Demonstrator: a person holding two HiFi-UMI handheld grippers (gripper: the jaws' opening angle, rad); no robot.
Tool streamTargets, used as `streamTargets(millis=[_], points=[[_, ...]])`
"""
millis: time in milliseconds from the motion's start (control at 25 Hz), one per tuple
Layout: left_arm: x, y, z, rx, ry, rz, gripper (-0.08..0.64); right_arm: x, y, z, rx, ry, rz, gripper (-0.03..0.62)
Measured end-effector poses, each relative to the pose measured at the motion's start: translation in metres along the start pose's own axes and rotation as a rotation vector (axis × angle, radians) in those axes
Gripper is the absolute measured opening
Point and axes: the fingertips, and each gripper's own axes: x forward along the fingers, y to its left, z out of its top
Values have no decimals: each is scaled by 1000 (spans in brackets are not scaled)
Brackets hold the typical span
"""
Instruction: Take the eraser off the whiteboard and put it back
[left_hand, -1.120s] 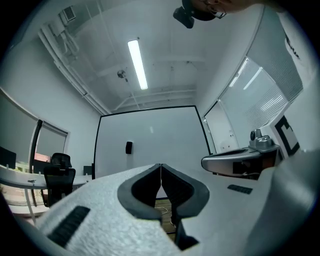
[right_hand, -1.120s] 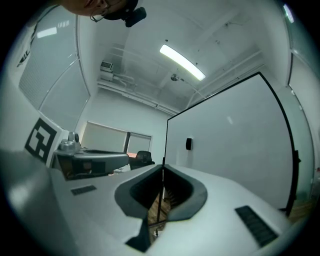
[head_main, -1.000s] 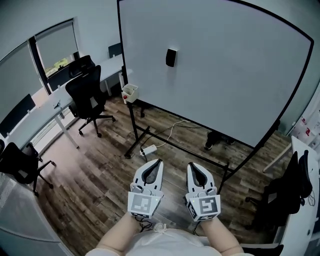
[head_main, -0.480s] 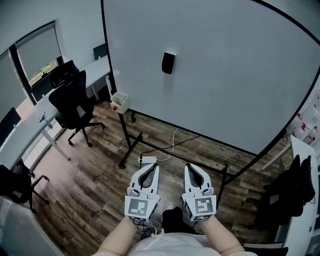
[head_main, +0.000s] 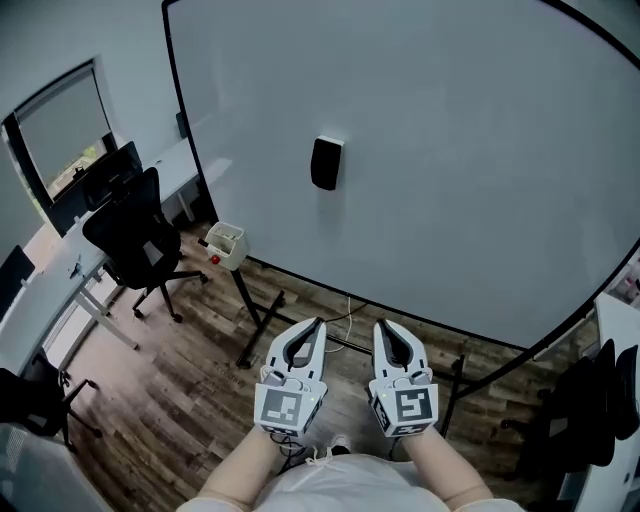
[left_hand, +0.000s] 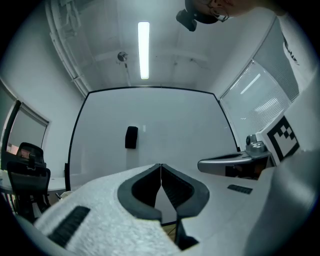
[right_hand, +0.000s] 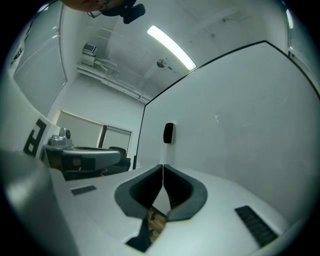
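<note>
**A:** Where was the eraser (head_main: 326, 163) at that moment?

**B:** It hung upright on the whiteboard (head_main: 480, 150), in the left part of it, with bare board on every side. Nothing supported it from below, so probably a magnet kept it there.

**A:** Did any hand-held gripper touch it?

**B:** No. The left hand-held gripper (head_main: 317, 323) and the right hand-held gripper (head_main: 381, 326) were low in front of the person's body, side by side and well apart from the eraser. Each one was clenched, with the tips together and nothing between the jaws.

**A:** Why were they held so?

**B:** I think it was only a carrying posture. Both pointed forward at the board. In each gripper view the eraser appeared above the closed tips, so the person seemed to aim at it. The jaws would have to open before any grasp.

**A:** What stood around the board?

**B:** The board rested on a black stand (head_main: 260, 325) on the wooden floor (head_main: 170, 400). A small white box (head_main: 226, 243) sat at the lower left corner of the frame, perhaps for markers. A black office chair (head_main: 135, 235) stood further left, beside a white counter (head_main: 45, 305).

**A:** How far was the task?

**B:** In my judgement it had not begun. The eraser was on the board, untouched.
</note>
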Motion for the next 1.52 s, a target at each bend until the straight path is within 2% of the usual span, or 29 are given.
streamTargets(millis=[360,440,760,800,880,1040,1240,1400,1520], points=[[81,31,-13,0,10,-54,18,60,-38,-4,-18,15,-46,28],[95,43,-7,-9,1,-57,18,71,-42,-2,-21,15,-66,28],[143,77,20,31,-77,-131,20,113,-53,18,-39,0,-174,28],[148,81,24,30,-83,-139,41,116,-54,19,-43,0,-185,28],[159,86,30,18,-81,-159,132,123,-55,21,-41,-1,-208,28],[178,101,47,9,-96,-155,195,132,-54,23,-52,4,-234,28],[210,117,63,29,-100,-137,233,140,-54,28,-80,-2,-238,28],[231,121,67,-8,-96,-136,282,142,-55,30,-100,0,-237,28],[243,120,67,-9,-84,-138,308,143,-60,30,-102,5,-245,28]])
